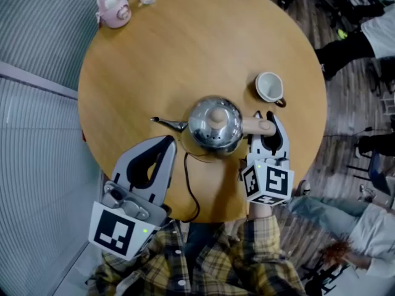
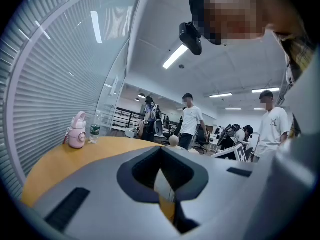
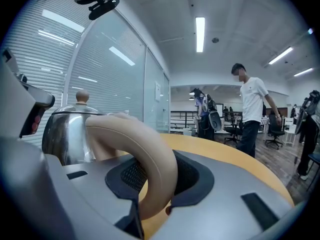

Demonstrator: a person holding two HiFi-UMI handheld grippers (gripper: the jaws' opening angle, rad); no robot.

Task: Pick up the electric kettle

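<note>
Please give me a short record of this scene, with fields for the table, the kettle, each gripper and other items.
table: round, wooden
electric kettle: steel, beige handle, near the middle
right gripper: clamped on the handle
left gripper: jaws together, empty, beside the kettle
other items: white cup, pink bottle

Beyond your left gripper (image 1: 163, 142), its own body hides the kettle (image 2: 173, 141) (only the lid knob peeks over).
</note>
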